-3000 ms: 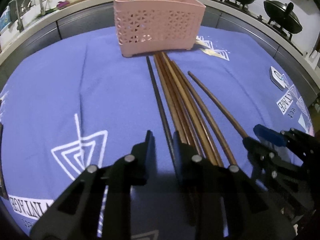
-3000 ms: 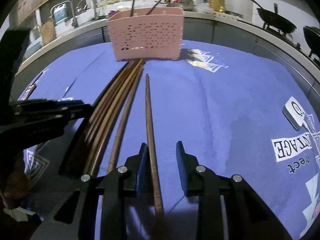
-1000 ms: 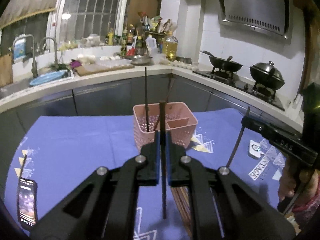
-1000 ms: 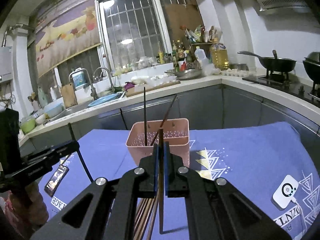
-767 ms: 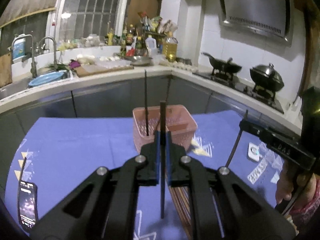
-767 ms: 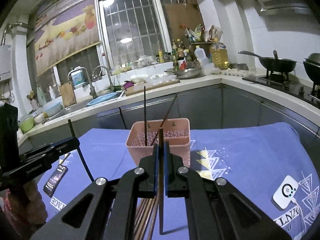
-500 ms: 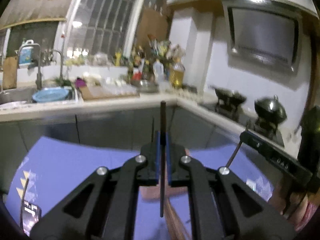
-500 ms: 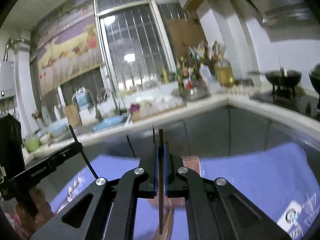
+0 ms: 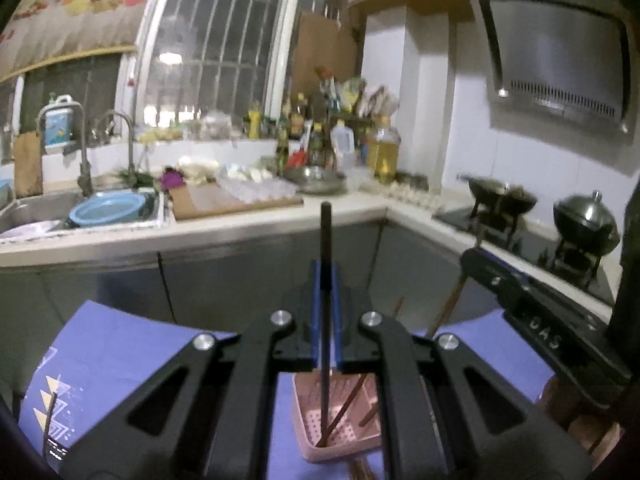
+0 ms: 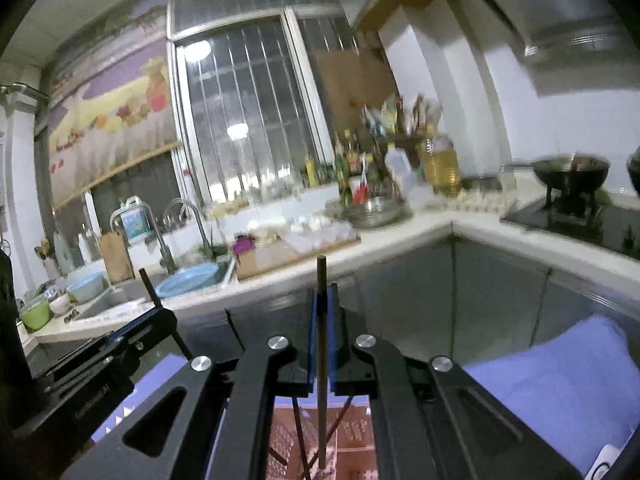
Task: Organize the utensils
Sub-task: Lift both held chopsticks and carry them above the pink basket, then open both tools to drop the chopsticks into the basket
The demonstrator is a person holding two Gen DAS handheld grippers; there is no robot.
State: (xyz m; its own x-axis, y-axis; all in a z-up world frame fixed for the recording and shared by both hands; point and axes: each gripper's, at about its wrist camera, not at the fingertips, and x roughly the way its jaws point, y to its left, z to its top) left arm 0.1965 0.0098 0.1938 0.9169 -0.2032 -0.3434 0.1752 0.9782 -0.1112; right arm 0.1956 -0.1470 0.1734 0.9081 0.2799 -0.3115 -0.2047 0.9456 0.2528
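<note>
My left gripper (image 9: pixel 326 280) is shut on a dark chopstick (image 9: pixel 326 236) held upright; its lower end reaches into the pink basket (image 9: pixel 308 428) below, where other chopsticks (image 9: pixel 348 404) lean. My right gripper (image 10: pixel 321 312) is shut on a brown chopstick (image 10: pixel 321 280), also upright, its lower end over the pink basket (image 10: pixel 352 436) seen between the fingers. The right gripper also shows at the right of the left wrist view (image 9: pixel 472 258), the left one at the left of the right wrist view (image 10: pixel 160 314).
The blue cloth (image 9: pixel 104 344) covers the table below. More chopsticks (image 9: pixel 360 470) lie on it in front of the basket. A kitchen counter with a sink (image 9: pixel 48 208), bottles and a stove with woks (image 9: pixel 500 196) runs behind.
Both grippers picked a chopstick off the cloth, lifted it upright, and moved forward and over the basket. The basket now lies low between the fingers, with the chopstick ends in or above it.
</note>
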